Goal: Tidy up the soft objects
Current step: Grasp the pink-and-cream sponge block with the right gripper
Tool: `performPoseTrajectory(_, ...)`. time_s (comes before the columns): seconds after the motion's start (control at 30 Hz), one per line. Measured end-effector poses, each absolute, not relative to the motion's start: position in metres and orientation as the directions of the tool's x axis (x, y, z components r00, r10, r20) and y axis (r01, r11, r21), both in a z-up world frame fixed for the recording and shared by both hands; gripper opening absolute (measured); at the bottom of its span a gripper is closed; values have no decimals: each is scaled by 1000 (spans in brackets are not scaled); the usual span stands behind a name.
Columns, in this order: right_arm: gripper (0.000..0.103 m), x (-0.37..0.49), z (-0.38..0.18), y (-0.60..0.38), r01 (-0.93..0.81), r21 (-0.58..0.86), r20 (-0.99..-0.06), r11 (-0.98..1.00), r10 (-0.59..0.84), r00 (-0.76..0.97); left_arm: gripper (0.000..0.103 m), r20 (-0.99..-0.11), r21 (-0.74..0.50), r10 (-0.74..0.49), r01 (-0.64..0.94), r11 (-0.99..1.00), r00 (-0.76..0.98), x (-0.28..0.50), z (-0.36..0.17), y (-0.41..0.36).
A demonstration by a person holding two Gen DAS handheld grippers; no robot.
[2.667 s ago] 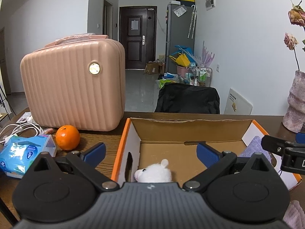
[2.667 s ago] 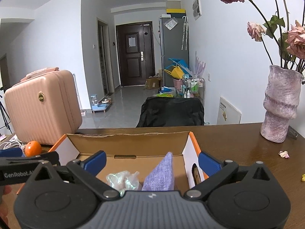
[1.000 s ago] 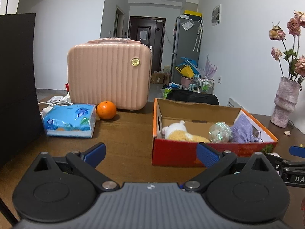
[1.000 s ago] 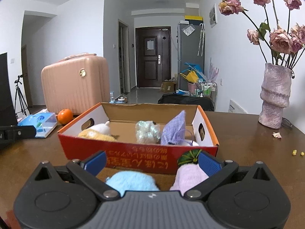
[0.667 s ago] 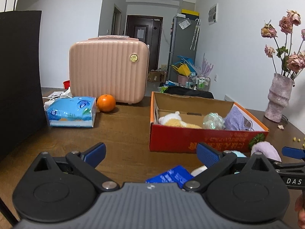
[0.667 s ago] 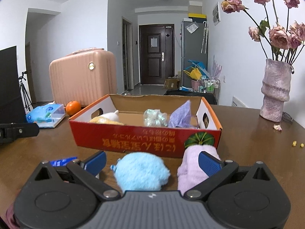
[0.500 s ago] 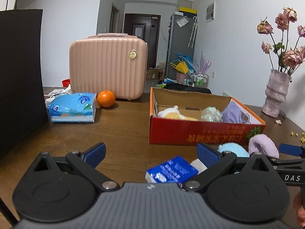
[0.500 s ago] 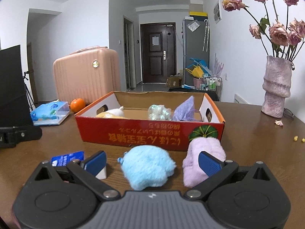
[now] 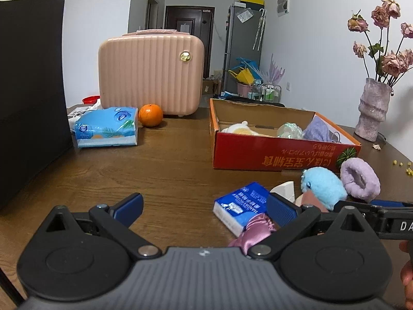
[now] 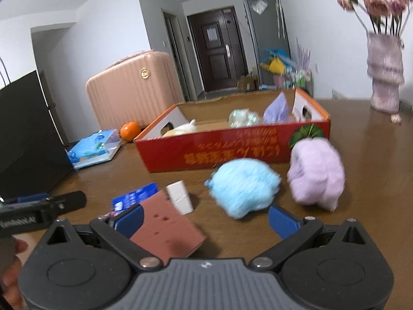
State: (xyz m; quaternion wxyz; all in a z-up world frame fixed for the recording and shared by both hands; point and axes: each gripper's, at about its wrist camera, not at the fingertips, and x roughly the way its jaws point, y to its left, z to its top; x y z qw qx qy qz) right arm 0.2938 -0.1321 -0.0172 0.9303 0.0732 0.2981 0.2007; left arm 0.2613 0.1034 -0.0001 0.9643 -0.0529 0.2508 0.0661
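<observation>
Behind the left gripper's spread jaws, pink satin cloth half hidden; right gripper's jaws likewise apart.

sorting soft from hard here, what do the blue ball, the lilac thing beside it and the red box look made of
Blue ball: plush or fluffy yarn, matte, with a fuzzy outline.
Lilac thing: the same kind of fleecy fabric, rolled, with a hollow end.
Red box: printed cardboard, brown and unprinted inside; stiff, straight walls.
</observation>
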Motion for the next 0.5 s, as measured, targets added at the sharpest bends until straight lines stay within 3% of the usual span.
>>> performPoseTrajectory(0.5,103,304,-17,-105,-154,473,-660,867,465,590,103,-510,-104,94,-170,980,855,247,-5,134)
